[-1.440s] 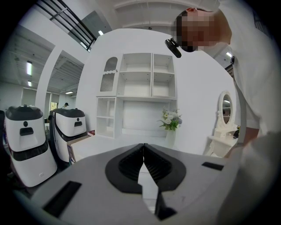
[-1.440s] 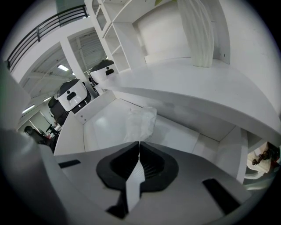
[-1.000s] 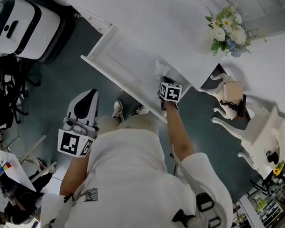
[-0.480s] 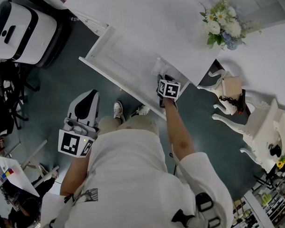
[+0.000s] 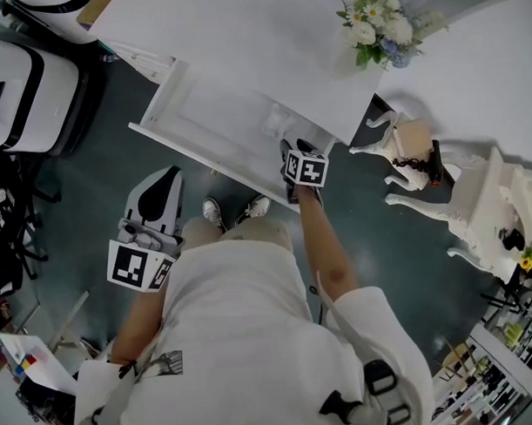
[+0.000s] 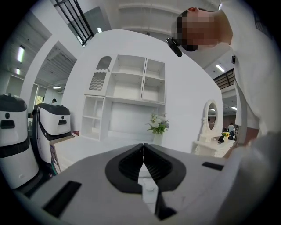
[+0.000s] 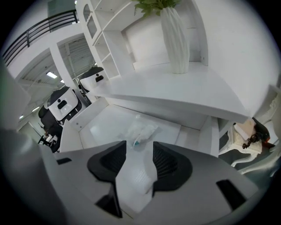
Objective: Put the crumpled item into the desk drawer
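The crumpled item [image 7: 140,131], a wad of clear white wrap, lies on the floor of the open white desk drawer [image 7: 102,119], near its right end. My right gripper [image 7: 139,151] hangs just above and in front of it. Its jaws have just been opening and now stand open, with nothing between the pads. In the head view the right gripper [image 5: 289,151] sits over the drawer's [image 5: 177,101] front edge, with the crumpled item [image 5: 276,123] just beyond its tips. My left gripper [image 5: 163,178] is held away to the left over the floor, shut and empty, also seen as shut black jaws in the left gripper view [image 6: 143,153].
The white desk top [image 5: 269,42] overhangs the drawer's back, with a vase of flowers [image 5: 375,29] at its right end. White wheeled machines [image 5: 22,81] stand at the left. An ornate white stool [image 5: 412,154] and a dressing table [image 5: 501,199] stand to the right.
My right gripper has opened and drawn up and back a little from the crumpled item, which stays lying in the drawer. The left gripper has kept its place.
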A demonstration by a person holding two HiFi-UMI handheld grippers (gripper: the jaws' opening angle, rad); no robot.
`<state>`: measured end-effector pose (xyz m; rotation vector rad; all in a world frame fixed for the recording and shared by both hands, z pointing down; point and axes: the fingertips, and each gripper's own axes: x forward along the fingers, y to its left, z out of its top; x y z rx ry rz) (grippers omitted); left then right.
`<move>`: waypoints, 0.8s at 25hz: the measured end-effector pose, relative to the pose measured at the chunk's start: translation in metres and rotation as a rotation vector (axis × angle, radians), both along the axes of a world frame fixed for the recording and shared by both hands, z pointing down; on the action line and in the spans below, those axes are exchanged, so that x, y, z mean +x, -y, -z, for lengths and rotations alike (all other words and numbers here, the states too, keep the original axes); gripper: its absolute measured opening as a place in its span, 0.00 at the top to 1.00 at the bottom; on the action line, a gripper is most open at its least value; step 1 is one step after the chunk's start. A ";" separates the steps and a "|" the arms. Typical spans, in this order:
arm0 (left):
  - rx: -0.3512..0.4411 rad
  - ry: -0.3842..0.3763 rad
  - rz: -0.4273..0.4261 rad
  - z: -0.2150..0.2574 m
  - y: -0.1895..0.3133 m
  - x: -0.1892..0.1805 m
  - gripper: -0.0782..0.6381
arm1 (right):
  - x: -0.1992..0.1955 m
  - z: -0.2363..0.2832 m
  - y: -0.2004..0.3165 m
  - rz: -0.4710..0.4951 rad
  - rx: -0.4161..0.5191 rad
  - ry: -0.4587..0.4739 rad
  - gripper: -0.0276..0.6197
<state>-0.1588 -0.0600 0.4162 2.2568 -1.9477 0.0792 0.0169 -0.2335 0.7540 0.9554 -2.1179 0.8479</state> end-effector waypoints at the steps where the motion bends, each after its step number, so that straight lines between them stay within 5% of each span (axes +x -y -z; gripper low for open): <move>1: 0.008 -0.004 -0.013 0.001 0.001 -0.001 0.87 | 0.002 0.004 -0.003 -0.010 0.004 0.001 0.65; 20: 0.139 -0.112 -0.227 0.016 -0.008 -0.032 0.87 | 0.035 0.109 -0.064 -0.213 0.153 0.014 0.91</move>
